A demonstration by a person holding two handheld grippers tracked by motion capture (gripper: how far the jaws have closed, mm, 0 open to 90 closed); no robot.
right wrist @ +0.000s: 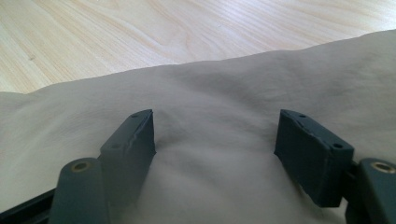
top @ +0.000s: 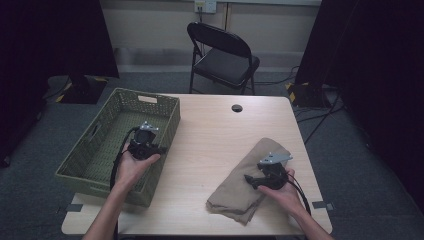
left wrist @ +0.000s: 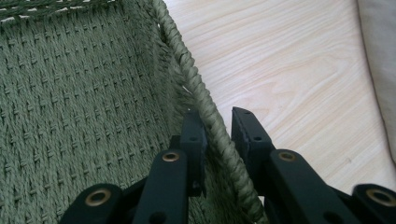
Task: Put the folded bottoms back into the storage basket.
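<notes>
**Left gripper pinches the basket wall, right gripper spread over the cloth**

Your left gripper [top: 150, 131] sits at the near right side of the green woven basket [top: 90, 145], and its jaws stand narrow with the basket's braided rim [left wrist: 196, 88] running up between them — one jaw inside against the woven wall, the other outside over the table. In the left gripper view both jaws lie close against the rim, so you are clamped on the basket's right wall. Your left hand [top: 132, 167] wraps the gripper body from below, with the cable looping back along your forearm.

The basket rests on the left part of the light wooden table [top: 220, 135], its far corner angled towards the middle and its near left corner hanging slightly past the table edge. Its woven floor is bare where you can see it.

Your right gripper [top: 252, 181] lies low over the tan cloth [top: 240, 192], which sits crumpled on the right part of the table, well apart from the basket. Its jaws stand wide — in the right gripper view the fingertips [right wrist: 135, 135] press down onto the fabric with a soft ridge of cloth between them, but nothing is pinched. Your right hand [top: 280, 192] holds that gripper from the near side, the grey plate on top.

Beyond the table a black folding chair [top: 222, 57] stands on the grey floor.
</notes>
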